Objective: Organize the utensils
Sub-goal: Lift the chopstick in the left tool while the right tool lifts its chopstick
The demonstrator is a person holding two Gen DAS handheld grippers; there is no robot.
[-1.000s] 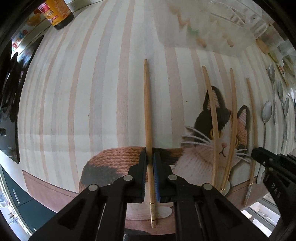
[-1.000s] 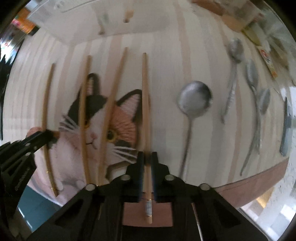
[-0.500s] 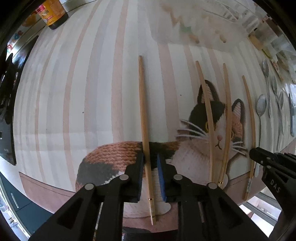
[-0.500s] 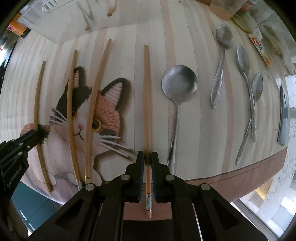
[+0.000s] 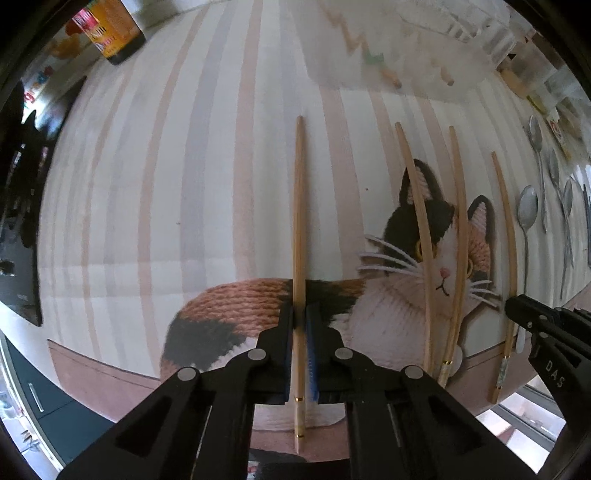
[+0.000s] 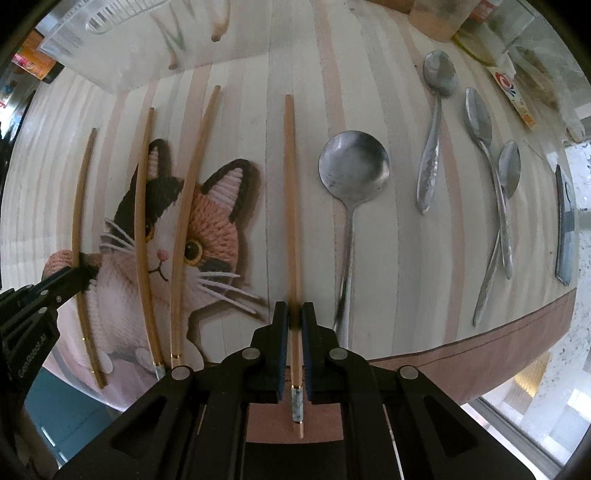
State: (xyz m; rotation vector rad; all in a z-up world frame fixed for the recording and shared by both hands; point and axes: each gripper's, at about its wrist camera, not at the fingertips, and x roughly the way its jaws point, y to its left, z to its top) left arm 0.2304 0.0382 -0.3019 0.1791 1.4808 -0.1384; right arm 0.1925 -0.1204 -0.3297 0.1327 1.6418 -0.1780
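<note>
My left gripper (image 5: 300,317) is shut on a wooden chopstick (image 5: 298,206) that points away along the cat-print mat (image 5: 147,184). My right gripper (image 6: 294,314) is shut on another wooden chopstick (image 6: 290,177), also pointing away. Two more chopsticks (image 6: 140,206) (image 6: 192,184) lie across the cat's face between the grippers. The left gripper's chopstick shows in the right wrist view (image 6: 79,199) at far left, with the left gripper's tip (image 6: 79,275). The right gripper's tip (image 5: 517,306) shows at the right of the left wrist view.
Several metal spoons (image 6: 354,173) (image 6: 436,96) (image 6: 484,136) and a dark knife (image 6: 565,225) lie right of the chopsticks. A clear plastic organiser tray (image 6: 122,44) stands at the back. A brown bottle (image 5: 110,29) stands at the far left. The mat's front edge (image 6: 480,343) is close.
The left gripper's jaws, slightly parted half a second ago, have closed on the chopstick again. The right gripper has pulled back a little with its chopstick.
</note>
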